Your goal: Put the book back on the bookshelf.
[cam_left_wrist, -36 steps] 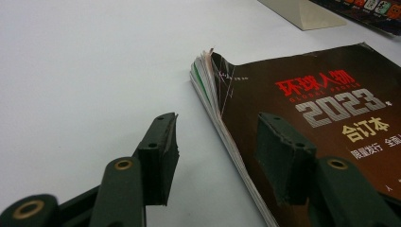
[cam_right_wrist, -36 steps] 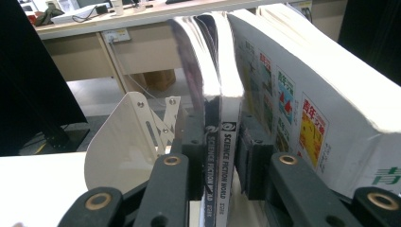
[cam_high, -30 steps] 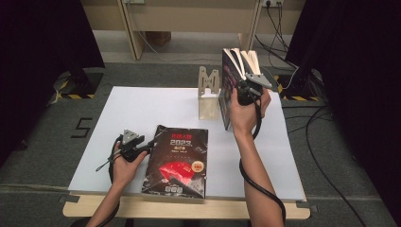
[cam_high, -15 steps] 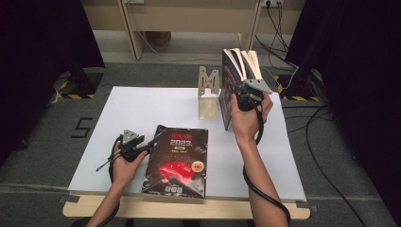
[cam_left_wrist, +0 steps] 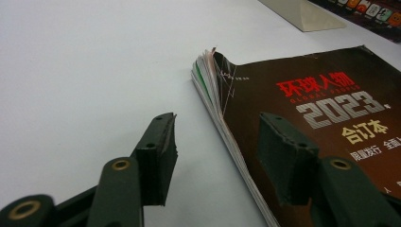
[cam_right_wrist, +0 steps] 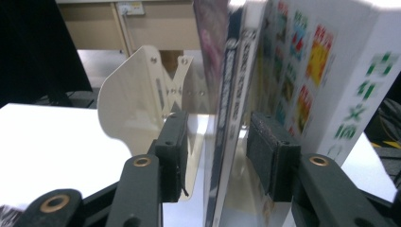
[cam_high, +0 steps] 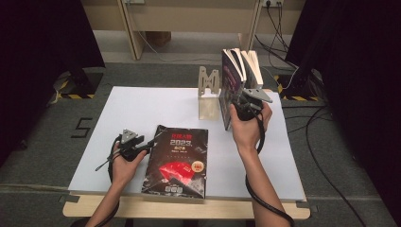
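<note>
- The right gripper (cam_high: 245,105) is held up at the row of upright books (cam_high: 240,82) standing at the far side of the white table (cam_high: 142,109), just right of the cream metal bookend (cam_high: 208,92).
- In the right gripper view its jaws stand apart, having just been opening; a thin dark-spined book (cam_right_wrist: 227,123) rises between them, and neither pad presses on it.
- To the right of that thin book, in the same view, stands a thicker white book (cam_right_wrist: 340,80) with coloured pictures on its cover; the print is blurred, so the title cannot be read.
- The bookend (cam_right_wrist: 142,99) shows behind the left jaw in that view, upright, with the thin book close beside it; whether they touch is hard to tell.
- The left gripper (cam_high: 142,144) lies low on the near left part of the table, pointing at the flat dark magazine (cam_high: 177,161).
- In the left gripper view its jaws are spread wide and hold nothing: one pad hangs over the bare table, the other over the magazine's cover (cam_left_wrist: 321,118), with the curled page edge between them.
- The magazine lies face up near the table's front edge, well apart from the standing books.
</note>
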`<state>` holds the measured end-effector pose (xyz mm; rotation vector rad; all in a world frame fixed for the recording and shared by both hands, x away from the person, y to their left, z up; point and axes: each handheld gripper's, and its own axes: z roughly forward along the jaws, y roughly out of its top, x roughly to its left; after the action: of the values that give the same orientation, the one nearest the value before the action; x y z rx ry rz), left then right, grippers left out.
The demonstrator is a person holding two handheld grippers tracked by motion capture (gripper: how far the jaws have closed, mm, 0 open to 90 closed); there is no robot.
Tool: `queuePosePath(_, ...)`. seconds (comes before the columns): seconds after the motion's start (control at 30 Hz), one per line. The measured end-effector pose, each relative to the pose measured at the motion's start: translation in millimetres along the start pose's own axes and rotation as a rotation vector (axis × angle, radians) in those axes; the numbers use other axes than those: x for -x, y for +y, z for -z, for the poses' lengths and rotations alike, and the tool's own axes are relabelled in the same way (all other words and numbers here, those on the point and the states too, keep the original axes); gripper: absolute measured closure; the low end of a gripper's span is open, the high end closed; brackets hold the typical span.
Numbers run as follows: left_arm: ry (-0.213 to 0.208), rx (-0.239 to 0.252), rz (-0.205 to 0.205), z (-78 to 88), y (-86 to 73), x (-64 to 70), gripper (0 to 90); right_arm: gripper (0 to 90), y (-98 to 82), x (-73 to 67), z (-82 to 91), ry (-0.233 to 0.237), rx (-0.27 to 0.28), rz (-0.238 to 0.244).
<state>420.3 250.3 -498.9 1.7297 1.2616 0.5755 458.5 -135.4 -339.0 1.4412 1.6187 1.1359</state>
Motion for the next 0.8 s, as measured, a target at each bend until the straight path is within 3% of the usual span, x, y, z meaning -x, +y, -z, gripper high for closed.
queuePosePath(0.17,-0.006,-0.012,0.01,-1.5,1.6,-0.6,50.7,58.3,-9.5,-1.9,1.9,0.021,-0.023,0.007)
queuePosePath(0.47,0.004,-0.044,0.003,-14.6,34.5,-4.3,61.7,58.2,-30.1,6.3,6.3,0.042,-0.09,0.011)
queuePosePath(0.63,0.007,-0.097,-0.036,-28.7,47.4,-0.4,69.2,58.2,-44.8,9.4,5.7,0.052,-0.134,0.008)
queuePosePath(0.8,0.01,-0.144,-0.059,-45.3,56.5,1.2,70.0,58.1,-56.4,11.0,4.0,0.058,-0.163,-0.002)
